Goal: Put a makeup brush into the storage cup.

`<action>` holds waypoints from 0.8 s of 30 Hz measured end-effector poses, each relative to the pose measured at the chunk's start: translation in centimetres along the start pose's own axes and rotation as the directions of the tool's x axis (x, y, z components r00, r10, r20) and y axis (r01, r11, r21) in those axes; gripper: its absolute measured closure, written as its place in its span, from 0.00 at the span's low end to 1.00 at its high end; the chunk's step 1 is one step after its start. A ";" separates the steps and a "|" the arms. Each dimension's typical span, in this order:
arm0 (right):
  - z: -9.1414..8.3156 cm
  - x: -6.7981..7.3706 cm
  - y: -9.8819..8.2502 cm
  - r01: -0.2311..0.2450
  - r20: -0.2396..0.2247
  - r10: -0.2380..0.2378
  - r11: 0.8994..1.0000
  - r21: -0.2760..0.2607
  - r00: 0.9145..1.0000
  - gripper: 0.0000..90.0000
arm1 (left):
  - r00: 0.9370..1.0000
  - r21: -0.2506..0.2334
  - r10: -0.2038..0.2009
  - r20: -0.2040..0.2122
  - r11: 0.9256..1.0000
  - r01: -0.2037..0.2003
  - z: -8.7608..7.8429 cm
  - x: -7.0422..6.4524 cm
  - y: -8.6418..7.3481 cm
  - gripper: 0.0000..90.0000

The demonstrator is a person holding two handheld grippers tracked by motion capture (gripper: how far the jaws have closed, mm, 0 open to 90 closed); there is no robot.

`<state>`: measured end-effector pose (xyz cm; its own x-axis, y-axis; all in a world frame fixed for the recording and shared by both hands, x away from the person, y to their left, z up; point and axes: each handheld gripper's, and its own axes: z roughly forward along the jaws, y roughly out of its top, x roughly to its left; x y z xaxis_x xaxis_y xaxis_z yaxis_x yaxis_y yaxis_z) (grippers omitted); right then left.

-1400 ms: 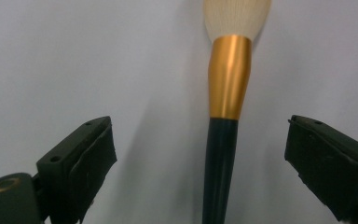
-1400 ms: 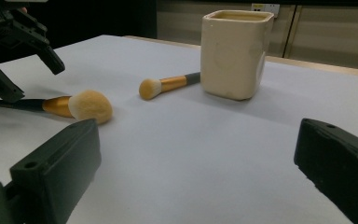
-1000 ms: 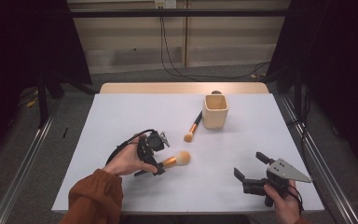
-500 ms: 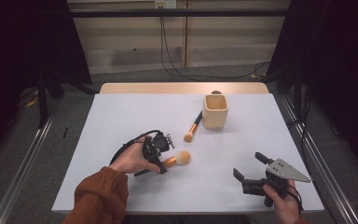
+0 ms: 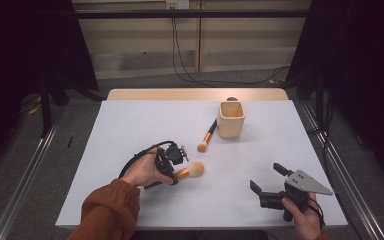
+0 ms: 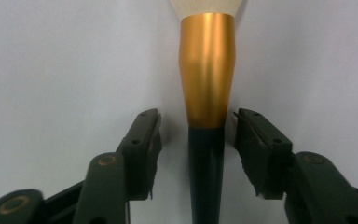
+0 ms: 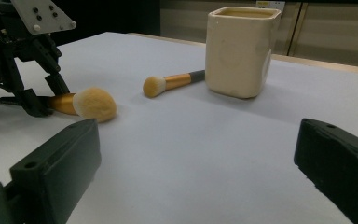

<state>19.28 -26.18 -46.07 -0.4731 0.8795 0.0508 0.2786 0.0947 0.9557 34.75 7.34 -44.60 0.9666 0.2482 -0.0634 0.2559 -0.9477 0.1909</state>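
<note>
Left claw (image 6: 197,156) closing around the black-and-gold fluffy makeup brush (image 6: 207,93) lying flat on the white table (image 5: 130,125); pads not yet touching, straddling the handle for pickup. Right claw (image 5: 269,180) open, idle.

Your large brush (image 5: 190,171) lies near-left on the table (image 5: 130,120); small brush (image 5: 207,136) just left of the far cup (image 5: 231,120), touching it.
</note>
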 end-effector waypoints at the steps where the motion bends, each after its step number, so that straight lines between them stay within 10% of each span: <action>1: 0.0 0.0 0.0 0.000 0.000 0.000 1.000 0.001 1.000 0.00 | 1.000 -0.003 -0.004 0.003 1.000 0.004 0.0 0.0 0.0 0.68; 4: 0.0 0.0 0.0 -0.003 0.002 0.003 1.000 0.001 1.000 0.00 | 1.000 -0.004 -0.009 0.011 1.000 0.009 0.0 -0.1 0.0 0.81; 24: -0.1 -0.3 0.0 -0.029 0.004 0.029 1.000 -0.011 1.000 0.00 | 0.999 -0.033 -0.036 0.033 0.999 0.037 -0.2 0.4 -0.4 0.82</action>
<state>19.33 -26.54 -46.08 -0.4619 0.8836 0.0771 0.2827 0.0642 0.9571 35.00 7.82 -44.48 0.9558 0.2754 -0.1026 0.2918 -0.9308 0.2203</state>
